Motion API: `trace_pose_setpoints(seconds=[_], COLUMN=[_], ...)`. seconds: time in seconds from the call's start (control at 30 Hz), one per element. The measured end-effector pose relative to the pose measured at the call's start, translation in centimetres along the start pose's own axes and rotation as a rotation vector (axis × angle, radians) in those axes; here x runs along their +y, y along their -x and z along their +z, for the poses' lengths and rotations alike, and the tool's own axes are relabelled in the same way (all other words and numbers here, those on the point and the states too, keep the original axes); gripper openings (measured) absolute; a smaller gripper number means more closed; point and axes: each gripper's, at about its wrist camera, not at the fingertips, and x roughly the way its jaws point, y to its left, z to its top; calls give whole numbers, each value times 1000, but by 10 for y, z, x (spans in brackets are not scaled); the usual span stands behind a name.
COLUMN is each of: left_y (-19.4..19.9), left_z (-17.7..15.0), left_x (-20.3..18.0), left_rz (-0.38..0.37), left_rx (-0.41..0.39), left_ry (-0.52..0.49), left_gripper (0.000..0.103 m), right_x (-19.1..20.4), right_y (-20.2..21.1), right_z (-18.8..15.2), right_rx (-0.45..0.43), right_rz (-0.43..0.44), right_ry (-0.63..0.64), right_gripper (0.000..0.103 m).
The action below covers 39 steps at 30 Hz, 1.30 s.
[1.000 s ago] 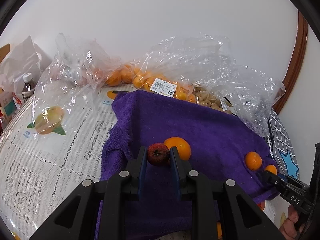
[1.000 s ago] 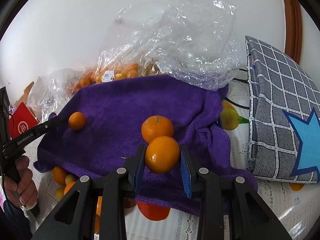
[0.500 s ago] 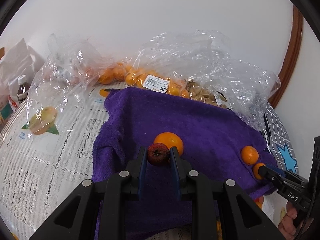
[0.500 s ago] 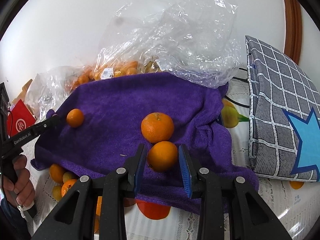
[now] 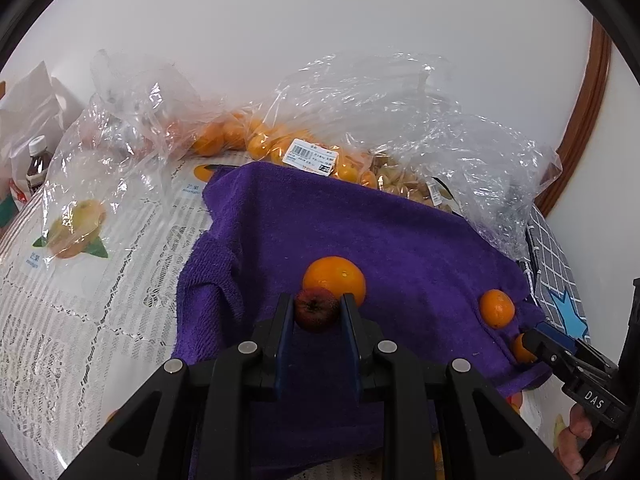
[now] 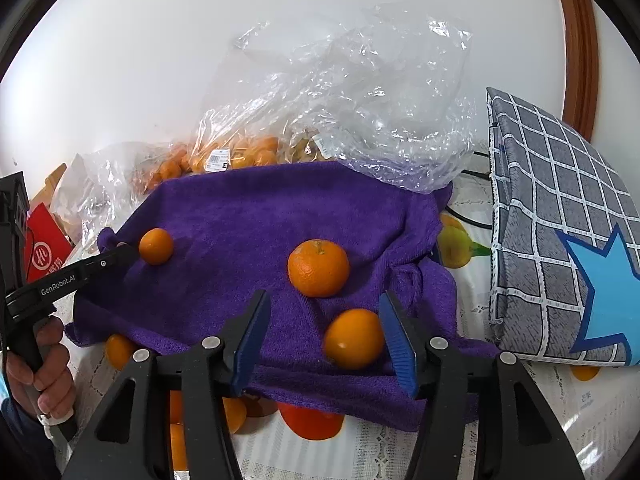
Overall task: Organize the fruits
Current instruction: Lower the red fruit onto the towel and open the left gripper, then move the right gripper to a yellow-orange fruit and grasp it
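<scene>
Releasing: right tool (image 6: pixel 324 344) jaws opening, smooth round orange fruit (image 6: pixel 353 338) loose between them on purple terry towel (image 6: pixel 248 216), beside larger dimpled orange (image 6: pixel 318 267). Back out straight (fruit may roll). Left tool (image 5: pixel 316 314) clamped on small dark-red apple-like fruit (image 5: pixel 316 308); hold steady.

You had a plush, matt purple towel (image 6: pixel 256 216) under glossy, dimpled oranges (image 6: pixel 318 268). At its 12 o'clock lay crinkled clear plastic bags (image 6: pixel 360 92); beneath was a lace-patterned tablecloth (image 5: pixel 80 312), and your grippers (image 5: pixel 316 312) were matt black plastic.
</scene>
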Motion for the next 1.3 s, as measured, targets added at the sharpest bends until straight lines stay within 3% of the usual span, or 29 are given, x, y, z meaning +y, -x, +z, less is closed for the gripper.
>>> trace_pose_setpoints(seconds=[0.07, 0.13, 0.23, 0.37, 0.53, 0.83, 0.97, 1.17, 1.3], left_y=[2, 5, 10, 11, 15, 46, 59, 73, 81], left_z=[0, 1, 1, 3, 2, -15, -25, -42, -54], left_x=[-1, 0, 0, 0, 2, 10, 10, 18, 26], left_rz=[-28, -51, -69, -55, -49, -70, -42, -22, -19], left_rx=[-11, -32, -50, -53, -75, -151, -171, -146, -116], left_ry=[-9, -14, -19, -23, -22, 5, -18, -20, -1], left_gripper=[27, 40, 44, 44, 45, 45, 45, 45, 45], right_x=[-1, -1, -1, -6, -3, 42, 56, 66, 66], right_y=[0, 3, 12, 29, 45, 59, 55, 37, 32], right_z=[0, 0, 0, 2, -3, -55, -68, -78, -79], right_rx=[-4, -12, -48, -93, -28, 56, 94, 159, 159], right_rz=[4, 19, 25, 10, -1, 90, 139, 134, 148], right_ry=[-8, -11, -8, -51, -65, 17, 9, 24, 13], right_gripper=[56, 56, 56, 56, 56, 50, 50, 50, 50])
